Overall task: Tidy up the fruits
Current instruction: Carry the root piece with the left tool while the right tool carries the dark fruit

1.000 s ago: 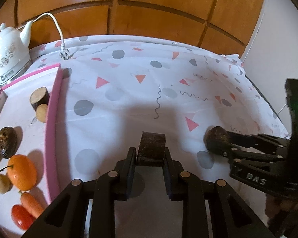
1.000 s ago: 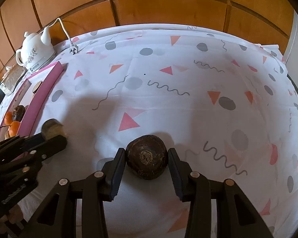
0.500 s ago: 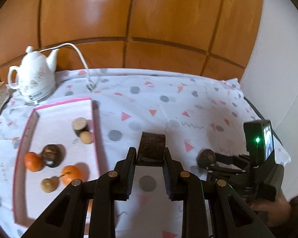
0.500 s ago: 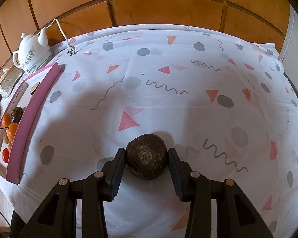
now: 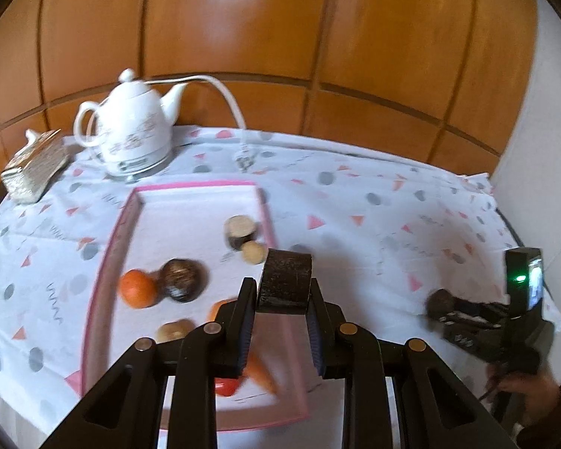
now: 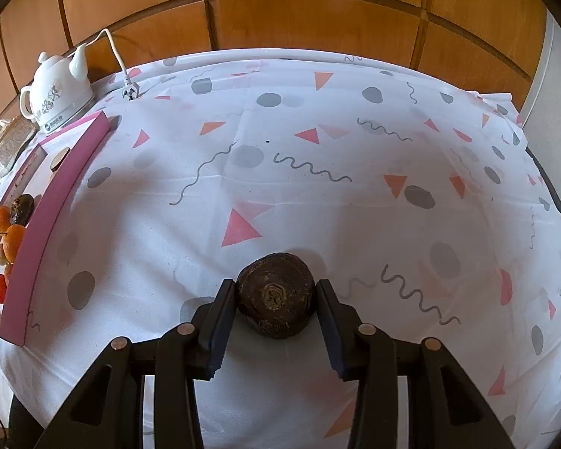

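Note:
My left gripper (image 5: 281, 288) is shut on a dark brown cut chunk (image 5: 286, 273) and holds it in the air above the right side of the pink-rimmed tray (image 5: 190, 220). In the tray lie two oranges (image 5: 138, 288), a dark round fruit (image 5: 183, 280), a cut piece with a pale face (image 5: 240, 230), a small beige ball (image 5: 253, 252), a carrot and a tomato. My right gripper (image 6: 276, 288) is shut on a dark round fruit (image 6: 276, 301) low over the patterned tablecloth (image 6: 318, 187). In the left wrist view the right gripper (image 5: 435, 305) is at the right, held by a hand.
A white teapot (image 5: 131, 138) with a cord and plug (image 5: 245, 159) stands behind the tray, and a clear patterned box (image 5: 33, 170) sits at the far left. Wooden panels close the back, a white wall the right. The tray rim (image 6: 56, 202) lies left of the right gripper.
My left gripper has risen and swung left with the dark chunk, from above the cloth to above the tray. The right gripper and its fruit have stayed put.

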The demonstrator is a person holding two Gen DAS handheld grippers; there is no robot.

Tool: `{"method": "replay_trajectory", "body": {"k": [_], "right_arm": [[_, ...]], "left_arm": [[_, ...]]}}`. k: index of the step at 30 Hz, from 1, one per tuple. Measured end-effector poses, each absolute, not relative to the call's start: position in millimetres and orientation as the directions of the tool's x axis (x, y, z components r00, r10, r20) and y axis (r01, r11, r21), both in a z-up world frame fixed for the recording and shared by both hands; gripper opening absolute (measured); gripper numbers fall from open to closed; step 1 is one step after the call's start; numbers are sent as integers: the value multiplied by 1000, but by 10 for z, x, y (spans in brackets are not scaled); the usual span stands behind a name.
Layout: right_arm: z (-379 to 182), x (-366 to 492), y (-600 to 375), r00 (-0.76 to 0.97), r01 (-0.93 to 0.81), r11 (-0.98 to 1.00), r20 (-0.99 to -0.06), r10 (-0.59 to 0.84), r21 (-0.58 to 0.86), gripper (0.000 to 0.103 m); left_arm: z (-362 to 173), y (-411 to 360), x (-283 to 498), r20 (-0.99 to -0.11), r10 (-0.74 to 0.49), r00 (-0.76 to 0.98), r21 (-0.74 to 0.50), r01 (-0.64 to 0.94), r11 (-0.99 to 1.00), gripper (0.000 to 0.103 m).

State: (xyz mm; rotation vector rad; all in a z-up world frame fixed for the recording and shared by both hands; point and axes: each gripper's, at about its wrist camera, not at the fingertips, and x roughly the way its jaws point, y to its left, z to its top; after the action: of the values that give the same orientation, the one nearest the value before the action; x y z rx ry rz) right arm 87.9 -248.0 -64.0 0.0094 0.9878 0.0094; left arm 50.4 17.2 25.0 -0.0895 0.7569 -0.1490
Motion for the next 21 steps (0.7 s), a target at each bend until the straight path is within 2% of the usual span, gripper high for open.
{"method": "replay_trajectory", "body": {"k": [10,21], "right_arm": [[-627,889,-2445,553,5,1000,-833,0,3,43],[-357,945,-1892,571,-148,987,-809,140,66,43]], "left_arm": [[-24,744,478,-717,-44,696,-109,-49,993,26],[-180,984,491,-740,1,673,-110,-123,986,26]]}}
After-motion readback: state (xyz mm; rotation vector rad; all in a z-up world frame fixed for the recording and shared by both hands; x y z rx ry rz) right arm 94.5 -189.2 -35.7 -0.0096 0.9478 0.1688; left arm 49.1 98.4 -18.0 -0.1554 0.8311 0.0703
